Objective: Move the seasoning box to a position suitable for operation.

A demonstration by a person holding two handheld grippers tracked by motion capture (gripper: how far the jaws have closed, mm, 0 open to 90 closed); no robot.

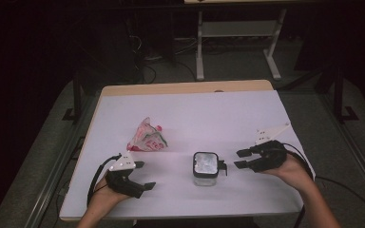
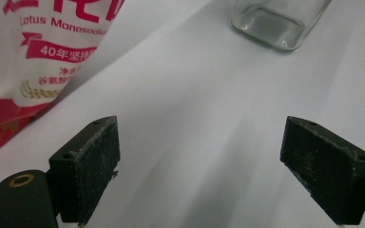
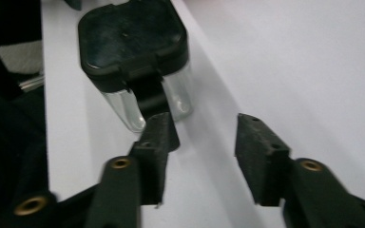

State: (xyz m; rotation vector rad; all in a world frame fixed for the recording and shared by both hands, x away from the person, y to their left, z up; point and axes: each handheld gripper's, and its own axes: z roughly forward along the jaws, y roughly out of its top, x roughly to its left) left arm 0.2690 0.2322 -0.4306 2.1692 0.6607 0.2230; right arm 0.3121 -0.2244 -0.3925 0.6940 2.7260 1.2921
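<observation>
A clear square jar [image 1: 205, 167] with a black lid stands upright near the table's front middle; its clasp faces right. My right gripper [image 1: 238, 159] is just right of the clasp, open, with nothing between its jaws. In the right gripper view the jar [image 3: 133, 47] stands a short way ahead of that gripper [image 3: 204, 137], its clasp near the left jaw. A red and white printed bag [image 1: 147, 137] lies left of centre. My left gripper [image 1: 145, 175] rests at the front left, open and empty. In the left gripper view the bag [image 2: 43, 57] and the jar's base [image 2: 275, 23] lie beyond this gripper [image 2: 199, 161].
The white table top [image 1: 195, 109] has a wooden strip along its far edge [image 1: 185, 88]. Beyond it is grey floor with a white desk frame [image 1: 237, 42] and cables. Cables trail from both grippers toward the front edge.
</observation>
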